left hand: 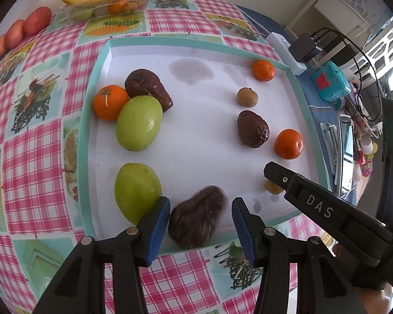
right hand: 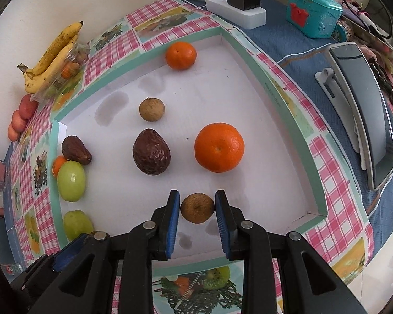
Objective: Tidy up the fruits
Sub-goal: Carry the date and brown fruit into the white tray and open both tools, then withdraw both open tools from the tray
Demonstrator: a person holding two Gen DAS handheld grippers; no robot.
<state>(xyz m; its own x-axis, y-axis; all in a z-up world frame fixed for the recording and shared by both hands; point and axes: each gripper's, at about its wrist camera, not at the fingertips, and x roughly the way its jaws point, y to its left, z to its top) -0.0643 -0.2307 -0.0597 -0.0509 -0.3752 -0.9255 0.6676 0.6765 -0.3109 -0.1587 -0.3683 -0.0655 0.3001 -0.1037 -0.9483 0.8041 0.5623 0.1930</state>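
Two steeply downward-pointing grippers working inside a shallow white tray with a teal rim [right hand: 288, 96]. The right gripper [right hand: 197, 218] is clenching a small round brown longan-like fruit [right hand: 197, 208] at the tray's 6 o'clock edge; being smooth and held only at its sides, it is likely to be rolling out should the grip slacken. The left gripper [left hand: 200, 219] is straddling a dark wrinkled avocado [left hand: 196, 218], its left pad touching, its right pad standing apart, released; closing off-centre is risking a nudge into the smooth green oval fruit [left hand: 136, 191] at 9 o'clock. Farther off, at 12 o'clock, a second wrinkled avocado [right hand: 151, 151] and a large orange mandarin [right hand: 219, 147] are lying apart.
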